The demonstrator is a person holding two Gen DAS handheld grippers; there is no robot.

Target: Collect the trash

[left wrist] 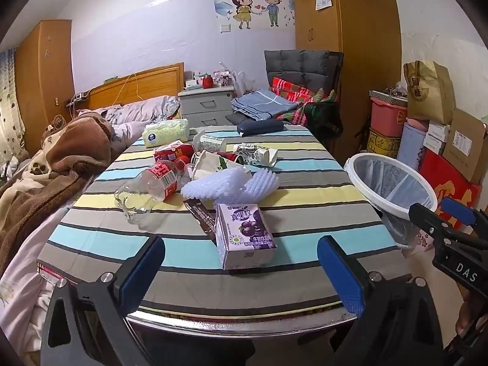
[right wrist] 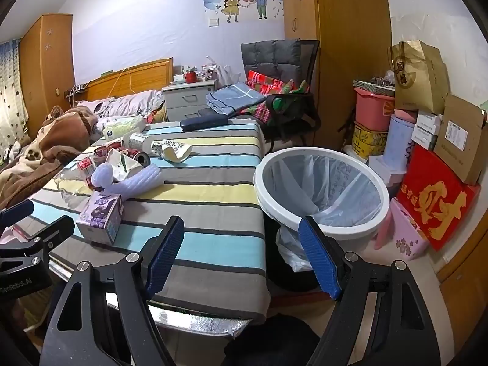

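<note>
Left wrist view: the left gripper (left wrist: 241,270) is being held over the near edge of the desk (left wrist: 305,189), jaws spread wide and released, nothing being gripped. The purple milk carton (left wrist: 244,235) is being seen just ahead of the gap between the jaws, apart from both pads, lying on the striped cloth. A dark wrapper (left wrist: 201,216) is being partly covered by the carton. Behind it, white foam netting (left wrist: 231,183) and a clear plastic bottle (left wrist: 149,189) with a red label are being shown lying on their sides, near a crushed paper cup (left wrist: 257,154), a red can (left wrist: 170,152) and a tissue pack (left wrist: 166,132). A dark case (left wrist: 260,128) is lying at the far end.

Right wrist view: the right gripper (right wrist: 241,256) is being held at the desk's right corner, jaws likewise released and empty. The white trash bin (right wrist: 320,189), lined with a clear bag, is being seen just beside the desk's right side, on the floor. The carton (right wrist: 100,216) is being shown left of the right gripper, well apart from the bin. All trash is lying on the desk; whether anything is in the bin cannot be told.
</note>
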